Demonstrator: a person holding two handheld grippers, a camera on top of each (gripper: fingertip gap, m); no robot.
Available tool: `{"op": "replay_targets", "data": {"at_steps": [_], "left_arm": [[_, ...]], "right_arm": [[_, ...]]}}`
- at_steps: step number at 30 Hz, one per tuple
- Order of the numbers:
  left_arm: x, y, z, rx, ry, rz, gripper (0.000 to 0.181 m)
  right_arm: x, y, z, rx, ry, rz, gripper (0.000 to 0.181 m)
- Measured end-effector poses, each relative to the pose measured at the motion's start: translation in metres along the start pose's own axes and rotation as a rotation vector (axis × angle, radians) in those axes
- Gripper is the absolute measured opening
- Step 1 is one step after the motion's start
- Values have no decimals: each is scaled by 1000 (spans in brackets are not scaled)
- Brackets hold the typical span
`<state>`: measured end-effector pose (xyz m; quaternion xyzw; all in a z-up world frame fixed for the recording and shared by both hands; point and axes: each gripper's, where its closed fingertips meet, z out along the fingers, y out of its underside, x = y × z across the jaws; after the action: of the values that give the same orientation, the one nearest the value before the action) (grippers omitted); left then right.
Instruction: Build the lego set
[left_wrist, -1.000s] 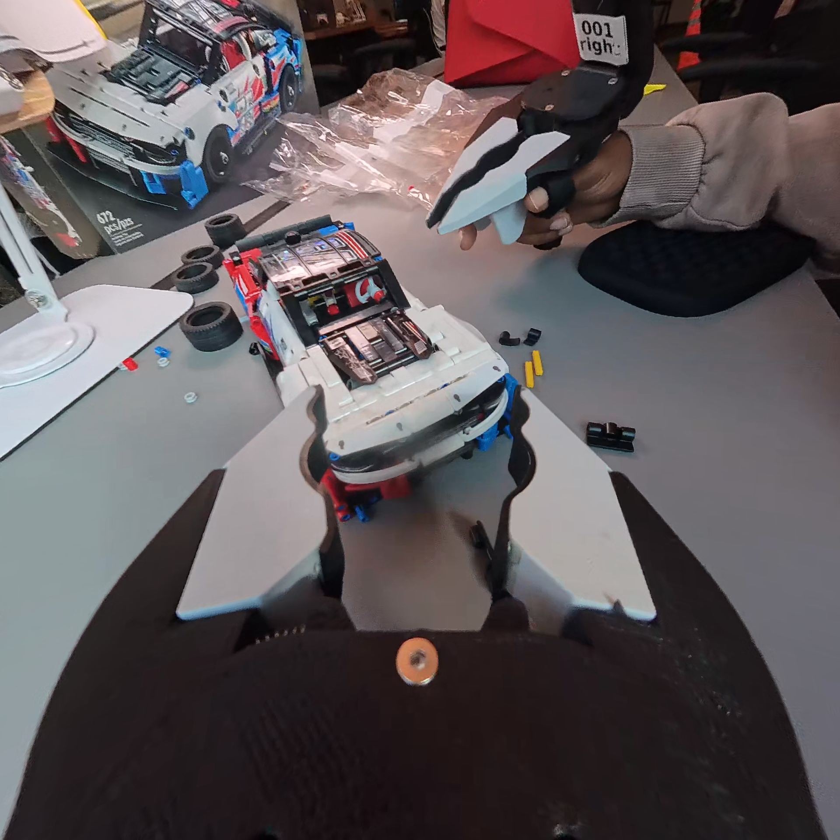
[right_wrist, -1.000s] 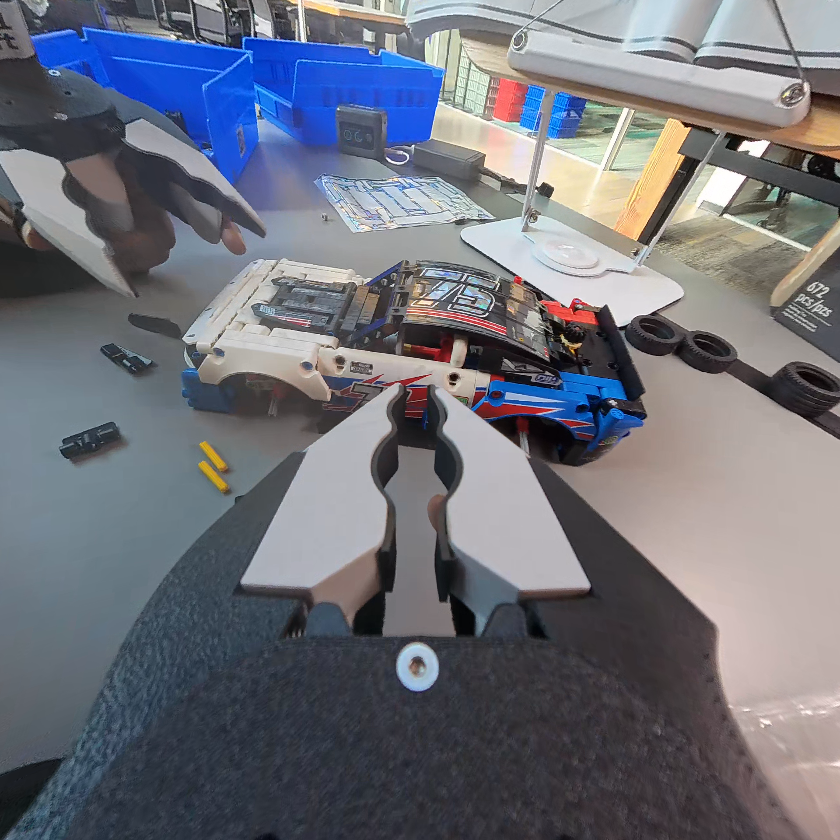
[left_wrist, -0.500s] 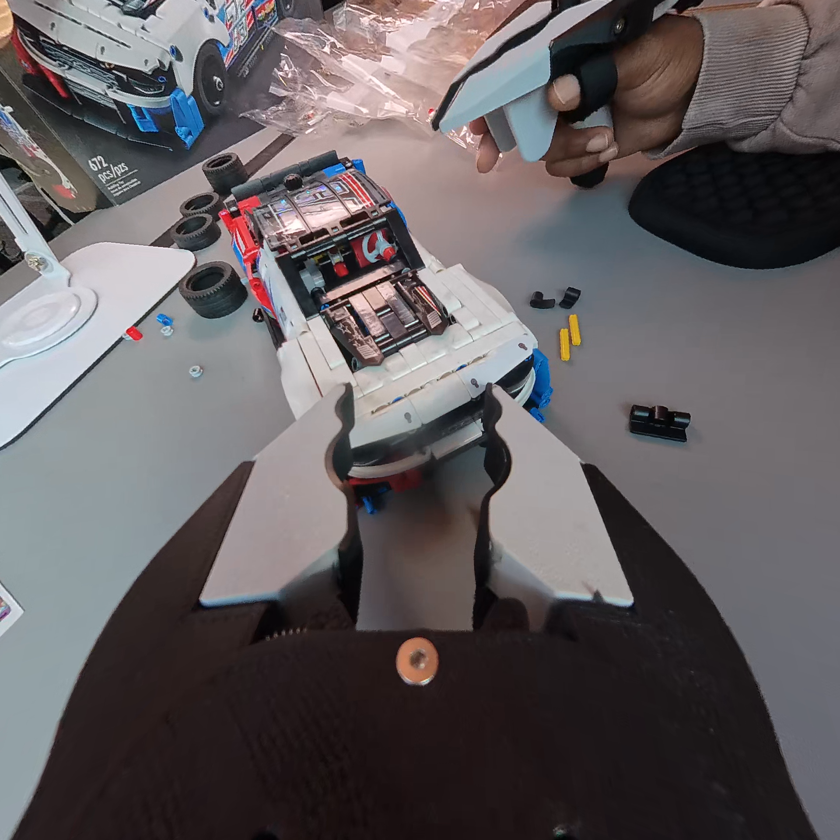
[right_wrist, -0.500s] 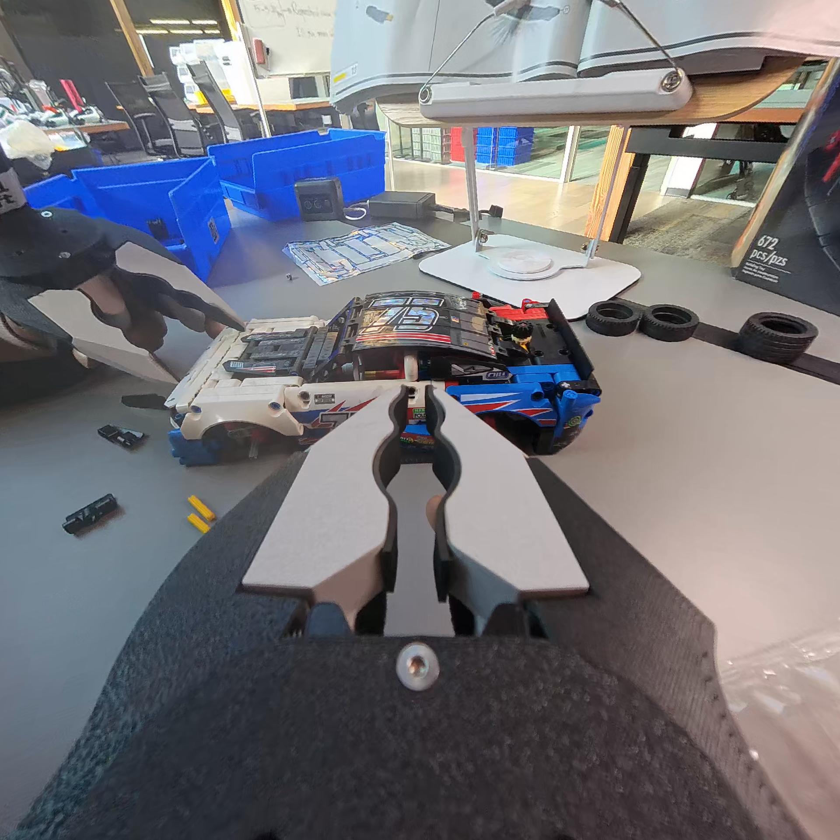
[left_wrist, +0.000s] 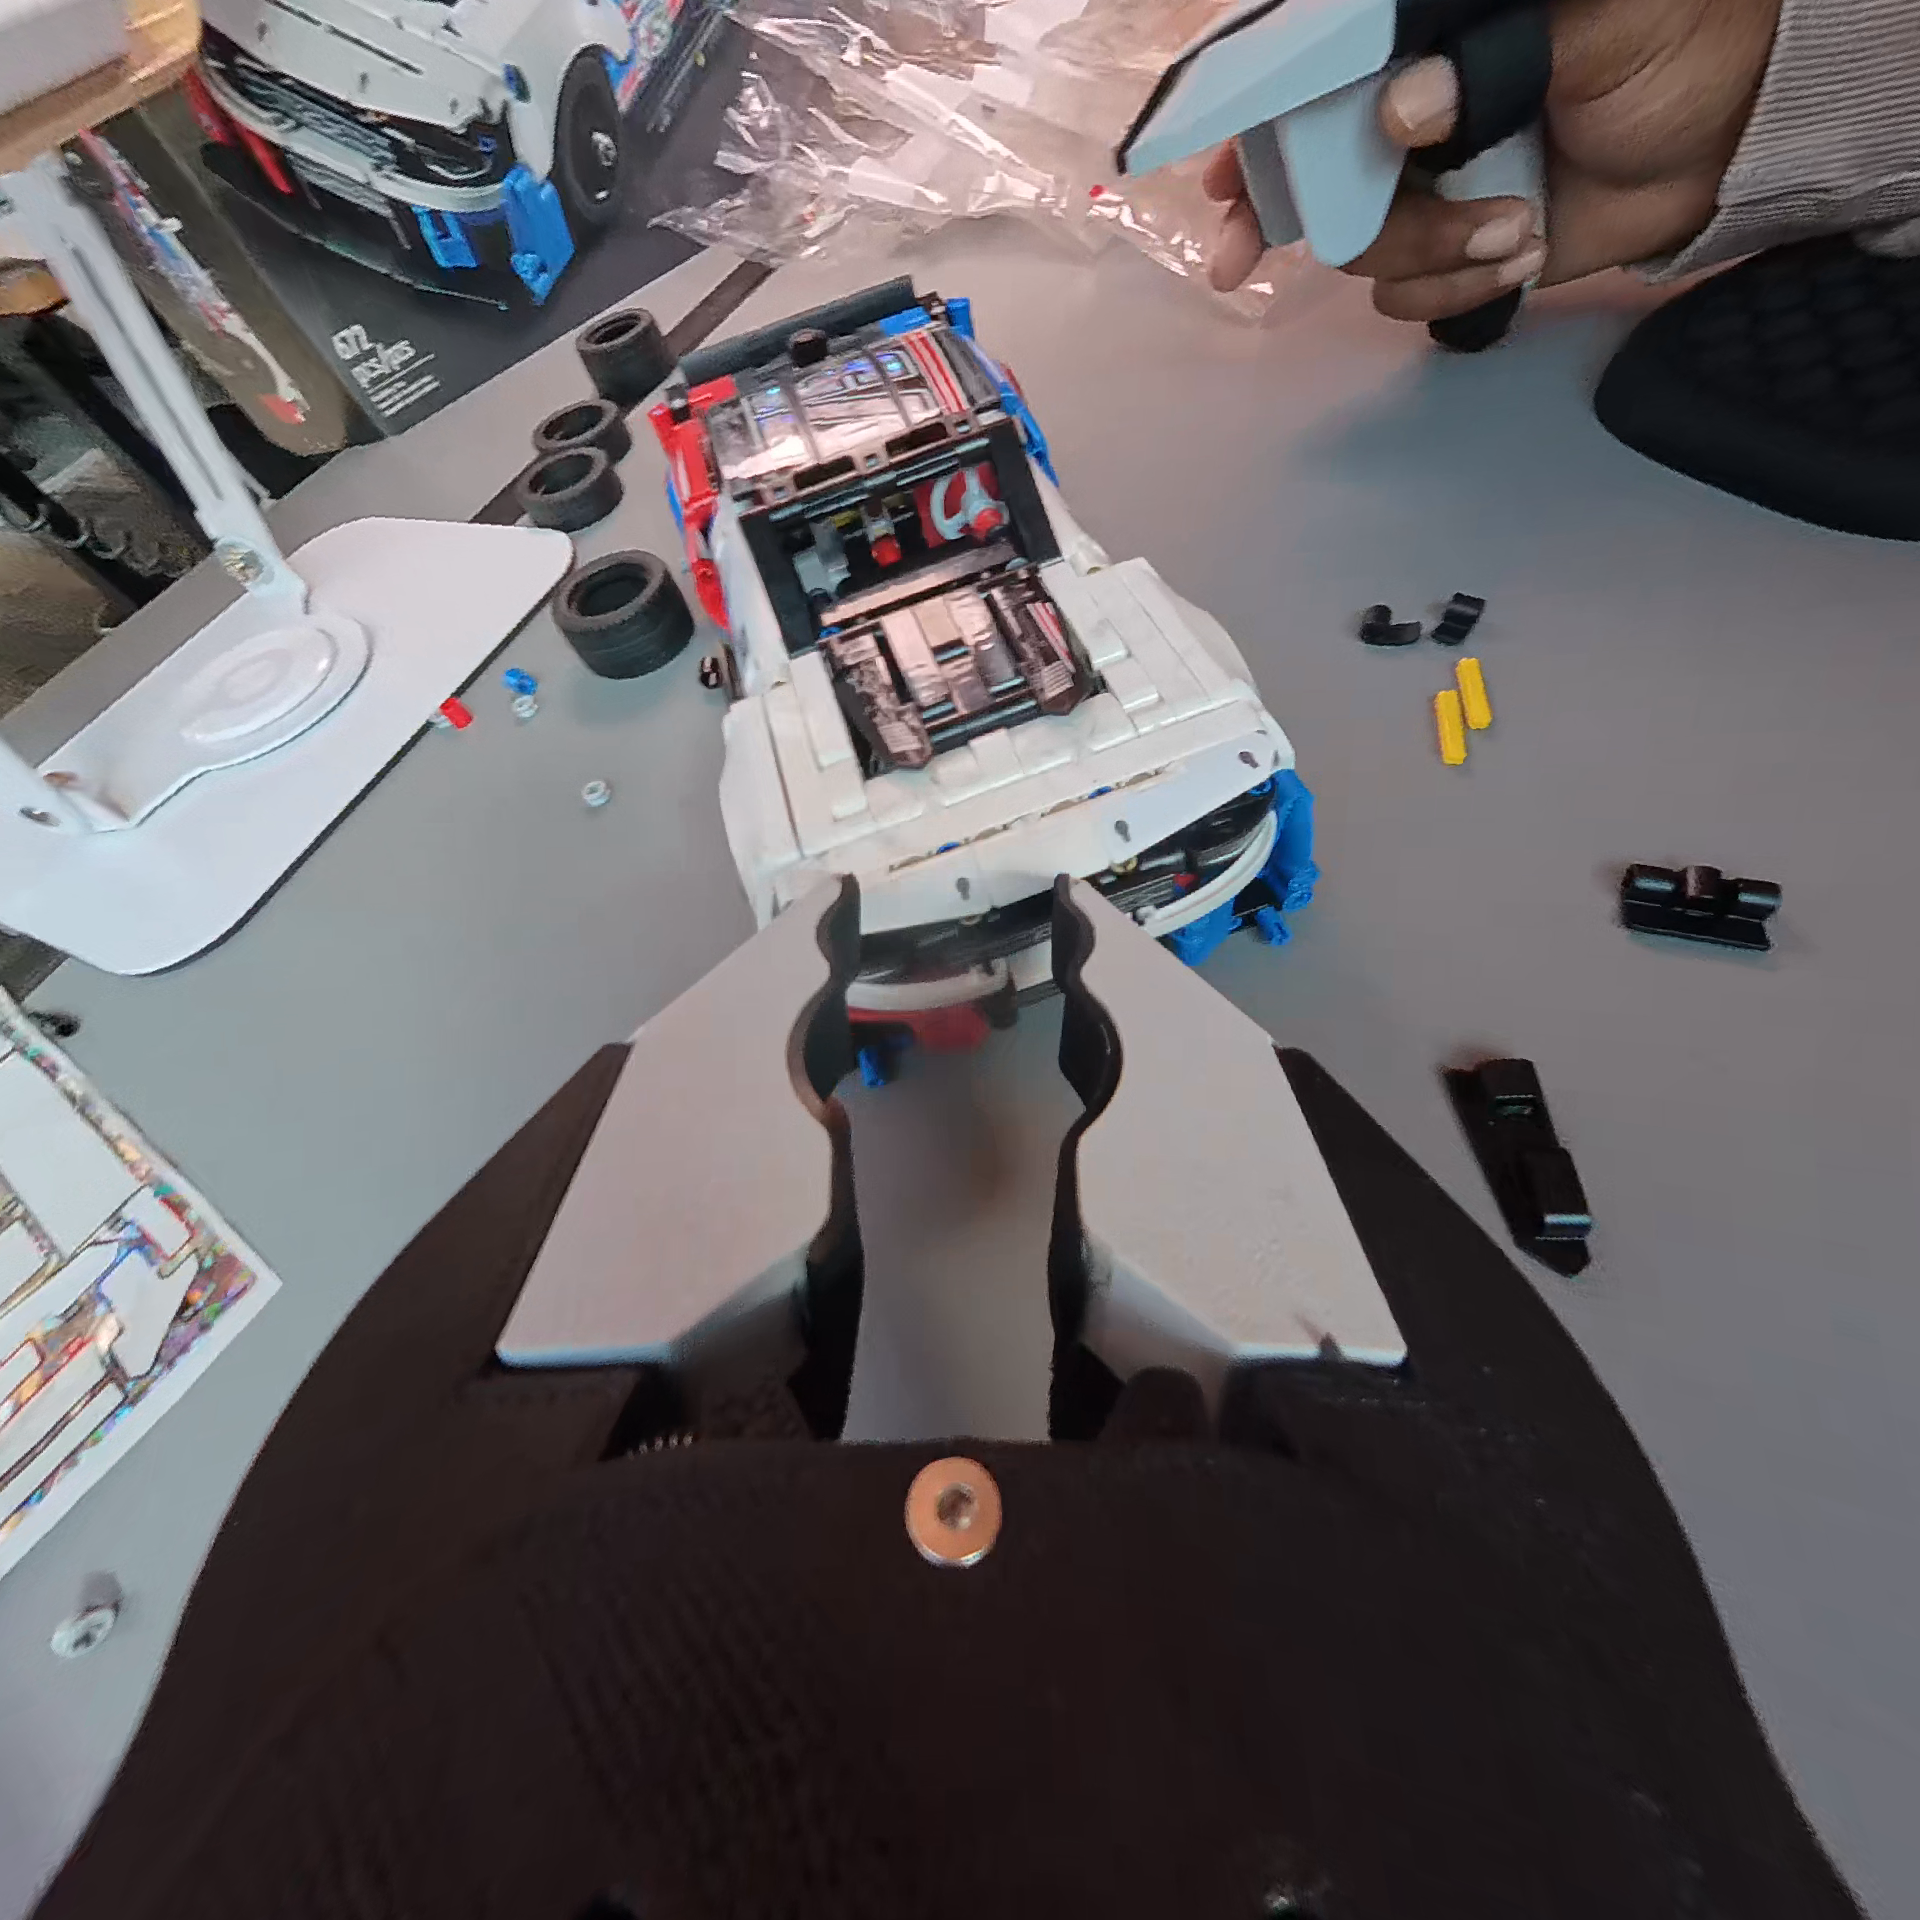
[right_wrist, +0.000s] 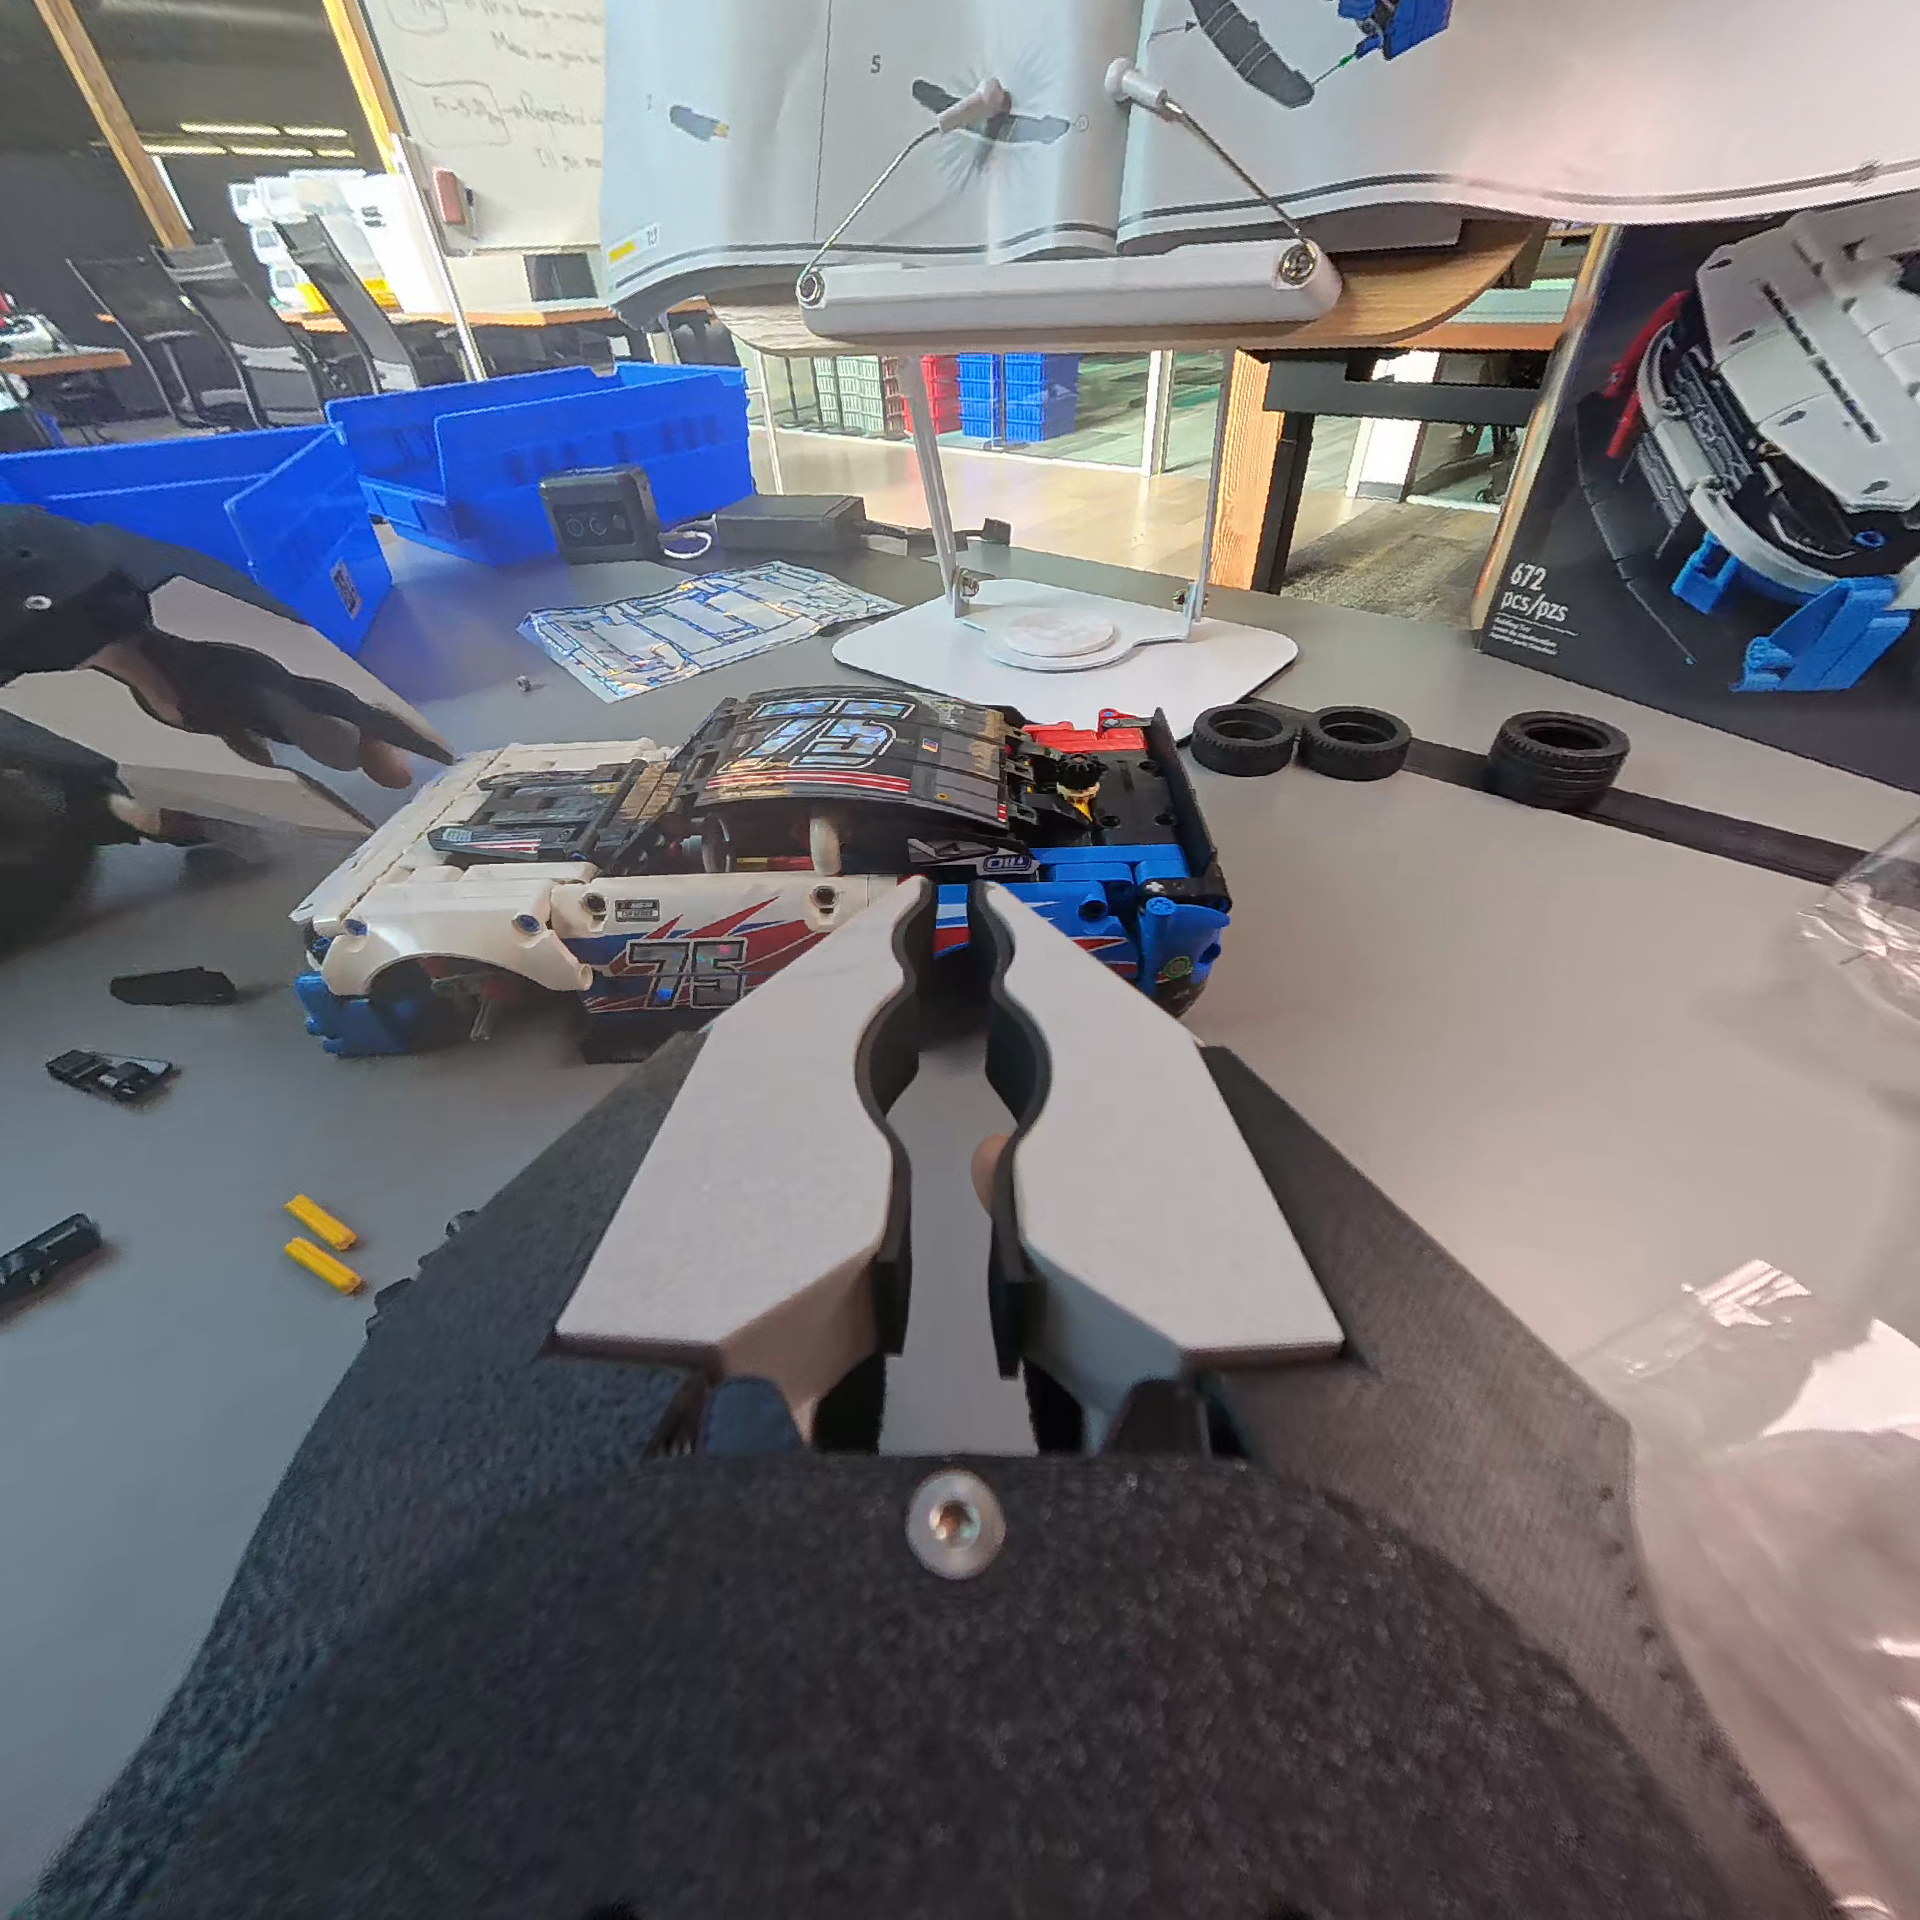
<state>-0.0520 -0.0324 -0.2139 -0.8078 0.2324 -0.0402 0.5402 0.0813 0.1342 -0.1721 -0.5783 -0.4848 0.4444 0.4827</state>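
The partly built lego car (left_wrist: 987, 727), white at the nose and blue and red at the tail, stands without wheels on the grey table (left_wrist: 416, 987). My left gripper (left_wrist: 954, 904) is at the car's nose, its jaws partly open, tips over the white front edge. In the right wrist view the left gripper (right_wrist: 405, 790) shows with its upper tip touching the hood's front. My right gripper (right_wrist: 951, 899) points at the car's side (right_wrist: 748, 883), nearly closed and empty, short of it. It also shows in the left wrist view (left_wrist: 1132, 156), held high beyond the car.
Several loose tyres (left_wrist: 621, 613) lie left of the car. Yellow pins (left_wrist: 1460, 707) and black pieces (left_wrist: 1699, 904) lie to its right. A sticker sheet (left_wrist: 94, 1299), white stand base (left_wrist: 260, 707), set box (right_wrist: 1714, 468), plastic bags (left_wrist: 935, 135) and blue bins (right_wrist: 540, 457) surround it. There is about 20 centimetres between the tips of the two grippers.
My left gripper's jaws have narrowed and now sit at the middle of the car's nose. The right gripper has drawn back a little from the car's side, still closed.
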Motion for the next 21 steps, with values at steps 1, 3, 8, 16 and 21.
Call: {"op": "replay_targets", "data": {"at_steps": [1, 3, 8, 16, 21], "left_arm": [[-6, 2, -2, 0, -23, -17, 33], [-13, 4, -4, 10, -45, -51, 30], [-22, -3, -5, 57, -68, -96, 30], [11, -4, 0, 44, 135, -107, 61], [-1, -3, 3, 35, 56, -112, 43]], "right_arm": [[0, -1, 0, 5, -1, -5, 3], [-1, -2, 1, 13, -3, -28, 3], [-10, 0, 5, -20, -18, -157, 2], [-40, -3, 1, -22, -71, -345, 1], [-49, -1, 2, -18, -107, -339, 2]]}}
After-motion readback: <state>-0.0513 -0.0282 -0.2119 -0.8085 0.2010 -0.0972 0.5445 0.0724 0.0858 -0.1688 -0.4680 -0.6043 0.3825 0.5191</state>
